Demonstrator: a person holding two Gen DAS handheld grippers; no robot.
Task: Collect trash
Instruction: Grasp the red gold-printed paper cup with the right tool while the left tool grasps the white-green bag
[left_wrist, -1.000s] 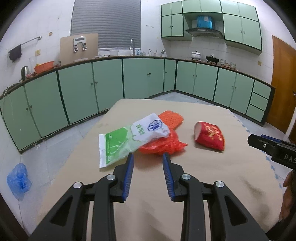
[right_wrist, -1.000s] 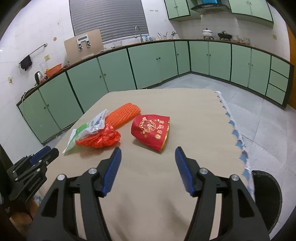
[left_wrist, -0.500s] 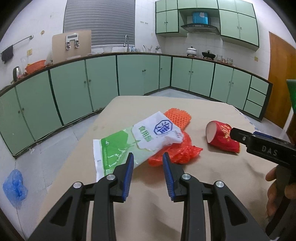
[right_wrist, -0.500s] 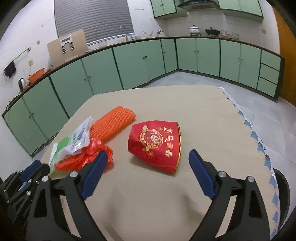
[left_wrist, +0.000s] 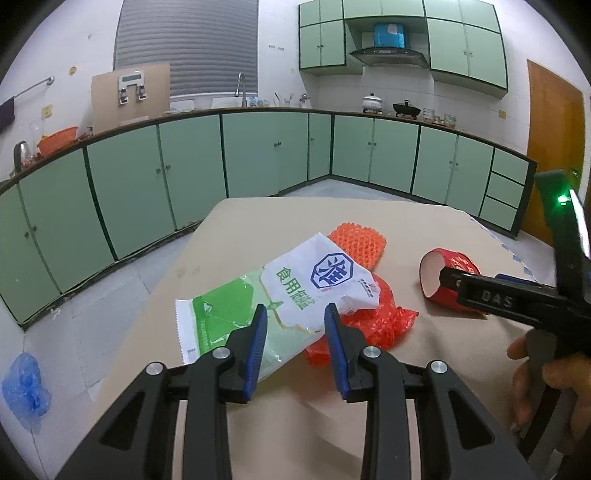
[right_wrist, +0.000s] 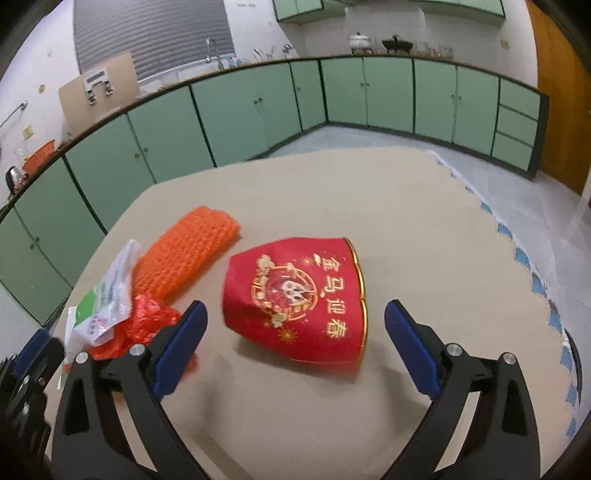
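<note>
Red paper cup (right_wrist: 295, 306) lies on its side on tabletop (right_wrist: 424, 229), between the right tool's (right_wrist: 293, 341) opening, untouching jaws. Left tool (left_wrist: 295, 325), narrowly parted, empty, hovers over white-green bag (left_wrist: 280, 295) left of cup.

Red plastic bag (left_wrist: 373, 325) half under the salt packet (left_wrist: 295, 295); cup (left_wrist: 439, 275) partly behind right tool (left_wrist: 476, 291).
</note>
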